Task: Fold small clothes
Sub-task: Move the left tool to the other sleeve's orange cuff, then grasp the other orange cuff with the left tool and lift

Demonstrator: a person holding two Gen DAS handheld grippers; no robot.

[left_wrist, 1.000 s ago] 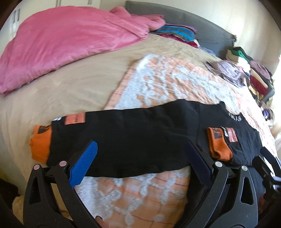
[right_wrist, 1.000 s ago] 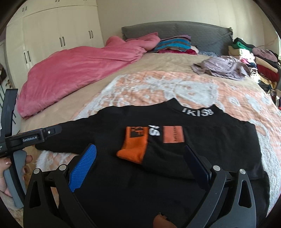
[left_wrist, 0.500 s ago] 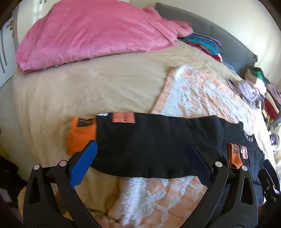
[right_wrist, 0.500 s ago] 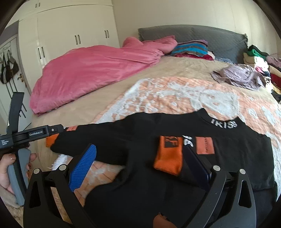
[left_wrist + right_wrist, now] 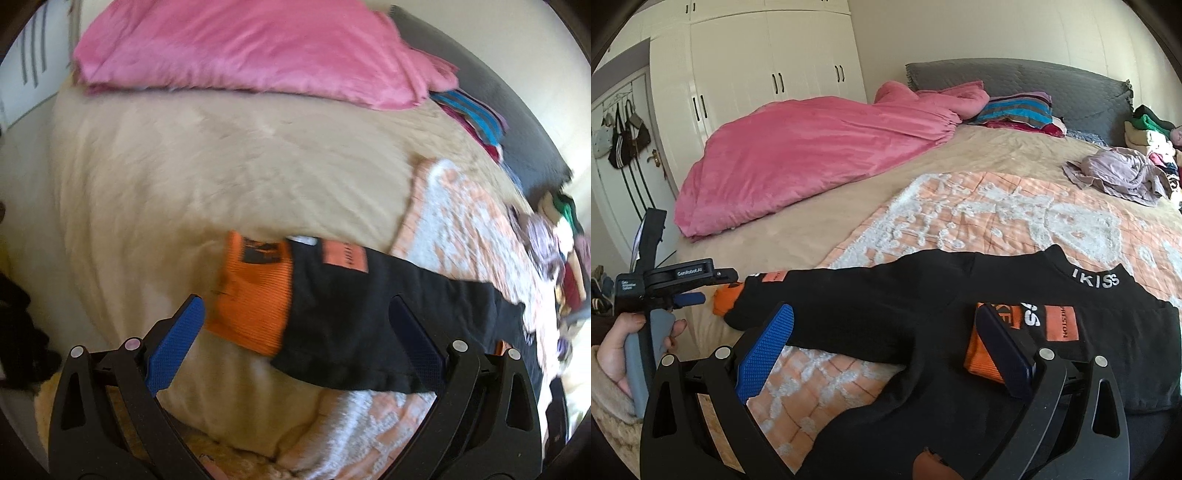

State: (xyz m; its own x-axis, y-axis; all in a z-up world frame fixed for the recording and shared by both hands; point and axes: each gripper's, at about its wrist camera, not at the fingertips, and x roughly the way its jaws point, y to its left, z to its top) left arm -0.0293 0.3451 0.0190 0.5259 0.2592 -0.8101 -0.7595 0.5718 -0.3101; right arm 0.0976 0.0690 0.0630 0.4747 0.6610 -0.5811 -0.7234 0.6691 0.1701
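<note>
A black top (image 5: 923,317) with a white "IKISS" collar (image 5: 1095,282) lies flat on the orange-and-white blanket (image 5: 979,218). One sleeve is folded across the chest, and its orange cuff (image 5: 982,360) sits by my right gripper's far finger. The other sleeve (image 5: 388,325) stretches out left and ends in an orange cuff (image 5: 255,299) on the beige sheet. My left gripper (image 5: 295,314) hovers open just short of that cuff; a hand holds that left gripper (image 5: 713,286) in the right wrist view. My right gripper (image 5: 884,317) hangs open over the top's body and holds nothing.
A pink duvet (image 5: 812,158) covers the bed's far left. Folded striped clothes (image 5: 1019,110) lie by the grey headboard (image 5: 1015,75). A crumpled lilac garment (image 5: 1119,173) and a clothes stack (image 5: 1148,136) sit at the right. A white wardrobe (image 5: 757,66) stands behind.
My left gripper has travelled left along the outstretched sleeve, from over the top's body to the orange cuff. The right gripper has shifted a little leftward. Both stay open.
</note>
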